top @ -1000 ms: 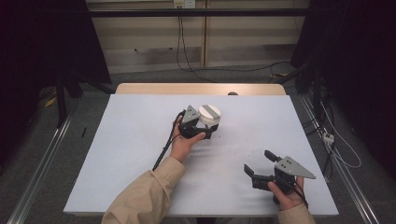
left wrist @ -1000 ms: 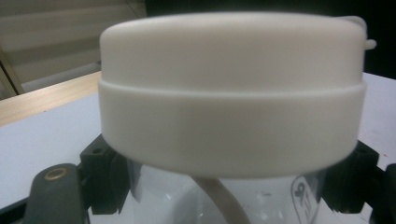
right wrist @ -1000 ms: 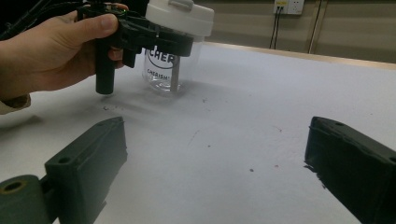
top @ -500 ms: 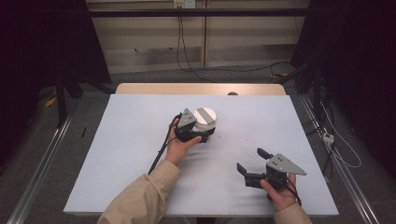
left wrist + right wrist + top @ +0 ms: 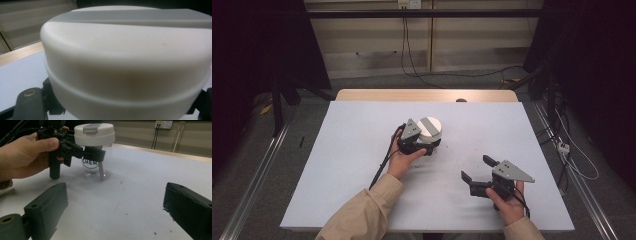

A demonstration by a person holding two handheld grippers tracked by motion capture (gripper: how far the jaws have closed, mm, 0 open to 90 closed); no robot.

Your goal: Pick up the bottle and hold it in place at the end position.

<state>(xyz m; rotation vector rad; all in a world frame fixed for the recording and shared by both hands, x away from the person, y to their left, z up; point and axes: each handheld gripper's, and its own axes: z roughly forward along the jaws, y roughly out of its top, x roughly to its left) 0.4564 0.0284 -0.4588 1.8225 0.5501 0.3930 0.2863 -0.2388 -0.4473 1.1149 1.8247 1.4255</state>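
A clear jar (image 5: 94,168) with dark lettering and a white lid (image 5: 430,127) stands on the pale table (image 5: 347,165), a little behind its middle. My left gripper (image 5: 431,145) is shut on the jar just under the lid, and one black finger (image 5: 29,105) sits at each side of it. The lid (image 5: 125,62) looms right in front of that gripper's camera. My right gripper (image 5: 477,168) is near the front right of the table, open with nothing between its fingers. Its jaws point at the jar across bare table (image 5: 130,195).
A wooden strip (image 5: 427,95) borders the table's far edge, with a small dark round thing (image 5: 460,100) on it. Small dark specks (image 5: 121,182) mark the surface near the jar. Cables (image 5: 412,55) run over the floor behind, and metal rails flank the table.
The right gripper has shifted a little to the left, still open. The left gripper and the jar have stayed where they were.
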